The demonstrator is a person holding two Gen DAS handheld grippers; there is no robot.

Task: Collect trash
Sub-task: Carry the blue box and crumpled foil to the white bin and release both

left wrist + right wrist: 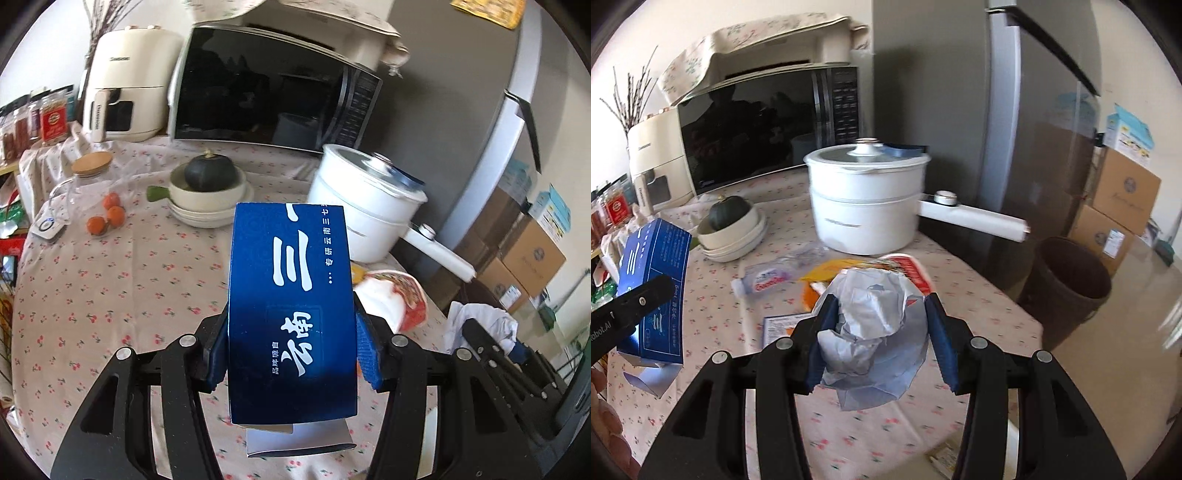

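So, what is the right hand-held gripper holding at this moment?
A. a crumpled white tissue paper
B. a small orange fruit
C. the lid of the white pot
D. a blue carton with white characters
A: in the right wrist view the right hand-held gripper has its blue pads closed on the crumpled white tissue paper; the blue carton sits in the left hand-held gripper.

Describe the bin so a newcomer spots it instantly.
Start at the tall grey fridge right of the table. On the floor at its foot, just off the table's edge, stands the bin: round, dark brown, open-topped, unlike the square cardboard boxes stacked behind it.
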